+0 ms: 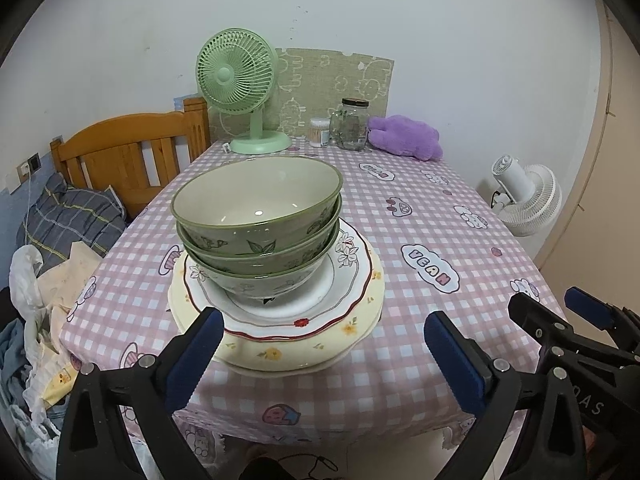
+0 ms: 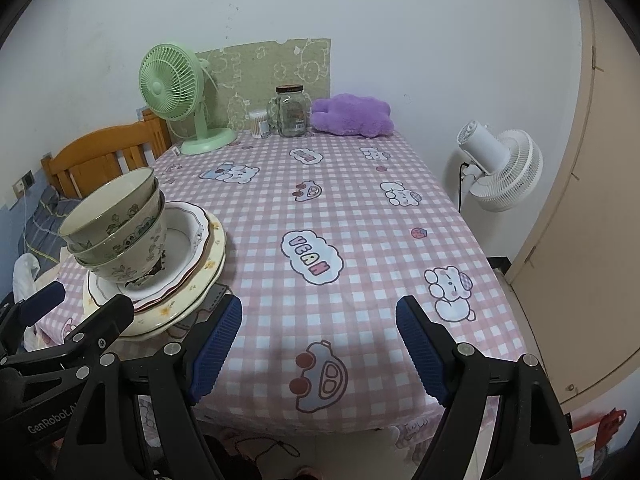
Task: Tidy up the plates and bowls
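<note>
the left tongs (image 1: pixel 320 344) are sitting wide open, holding nothing, with the bowls (image 1: pixel 258 216) stacked on the plates (image 1: pixel 280 350) just ahead. the right tongs (image 2: pixel 320 340) are gaping empty too, the stack lying off to their left, so the left hand is nearer.

Bowls (image 1: pixel 256 216): nested, on stacked plates (image 1: pixel 280 344), table (image 1: pixel 420 240) near-left.
Fan (image 1: pixel 236 80), jar (image 1: pixel 354 124): table's far edge.
Bed (image 1: pixel 128 148): left of table.

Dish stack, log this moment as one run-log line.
stack: three green bowls nested on plates | left hand-held gripper: open, before stack, empty | right hand-held gripper: open, over checked tablecloth, empty
</note>
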Demonstrator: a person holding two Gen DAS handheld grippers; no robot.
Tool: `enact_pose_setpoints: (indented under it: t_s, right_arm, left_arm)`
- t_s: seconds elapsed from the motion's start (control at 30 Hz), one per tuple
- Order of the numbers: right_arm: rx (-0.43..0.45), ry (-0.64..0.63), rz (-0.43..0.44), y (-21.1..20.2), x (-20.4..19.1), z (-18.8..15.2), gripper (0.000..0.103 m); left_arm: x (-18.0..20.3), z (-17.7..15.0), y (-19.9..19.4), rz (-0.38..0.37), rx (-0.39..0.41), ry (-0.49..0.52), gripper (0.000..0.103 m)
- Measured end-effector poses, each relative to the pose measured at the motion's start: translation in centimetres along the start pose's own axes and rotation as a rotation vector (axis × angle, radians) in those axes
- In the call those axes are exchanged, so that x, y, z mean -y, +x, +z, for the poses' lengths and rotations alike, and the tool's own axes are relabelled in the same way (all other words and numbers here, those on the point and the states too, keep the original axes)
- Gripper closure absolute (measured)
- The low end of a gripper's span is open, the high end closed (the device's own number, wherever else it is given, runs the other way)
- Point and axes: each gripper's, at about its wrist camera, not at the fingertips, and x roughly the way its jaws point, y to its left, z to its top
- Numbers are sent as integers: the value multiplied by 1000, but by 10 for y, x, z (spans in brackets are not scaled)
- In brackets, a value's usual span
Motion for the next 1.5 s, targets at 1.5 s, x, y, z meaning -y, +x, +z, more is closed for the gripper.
enact_pose_setpoints:
  t_s: [1.5]
  right_arm:
    - [52, -20, 28, -5, -1, 6, 21]
  left_arm:
    - [-2, 5, -5, 41, 46, -30, 0]
